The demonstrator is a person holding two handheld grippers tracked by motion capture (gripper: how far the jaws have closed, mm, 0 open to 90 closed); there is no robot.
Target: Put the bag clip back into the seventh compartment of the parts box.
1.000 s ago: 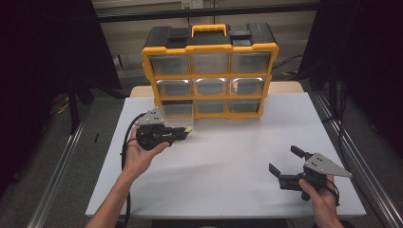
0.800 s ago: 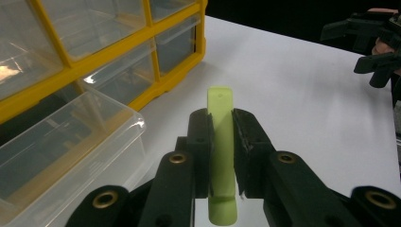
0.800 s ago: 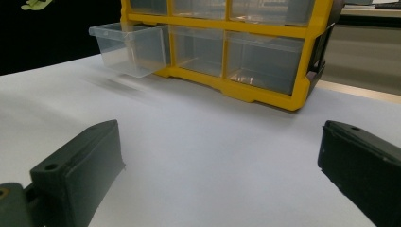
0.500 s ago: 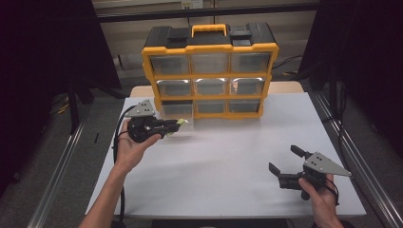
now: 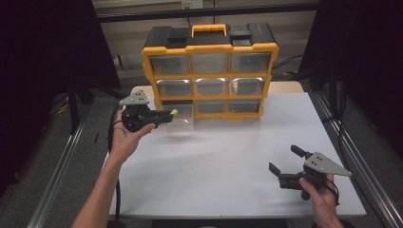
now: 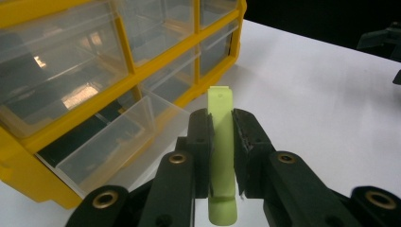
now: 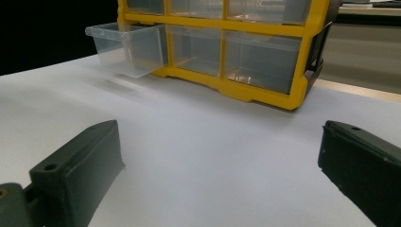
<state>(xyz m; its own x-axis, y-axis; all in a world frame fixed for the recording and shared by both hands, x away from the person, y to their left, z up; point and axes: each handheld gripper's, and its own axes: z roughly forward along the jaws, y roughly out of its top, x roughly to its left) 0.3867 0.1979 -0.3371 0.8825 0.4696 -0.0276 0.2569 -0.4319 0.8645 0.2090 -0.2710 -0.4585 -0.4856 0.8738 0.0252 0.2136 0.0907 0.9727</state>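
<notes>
A yellow organizer box (image 5: pixel 210 76) with clear drawers stands at the back of the white table (image 5: pixel 228 161). Its bottom-left drawer (image 5: pixel 178 114) (image 6: pixel 118 137) (image 7: pixel 130 47) is pulled out. My left gripper (image 5: pixel 166 116) (image 6: pixel 222 151) is shut on a pale green flat piece (image 6: pixel 221 156) (image 5: pixel 168 114), held in the air just left of the pulled-out drawer. My right gripper (image 5: pixel 285 164) (image 7: pixel 217 165) rests low at the table's front right, open with nothing between its jaws.
The box has a black lid with a yellow carrying handle (image 5: pixel 209 31). Metal rails (image 5: pixel 354 161) run along both sides of the table. The middle of the white tabletop lies between the two grippers.
My left gripper has risen and shifted left and toward the box with the green piece in it. The right gripper has stayed put.
</notes>
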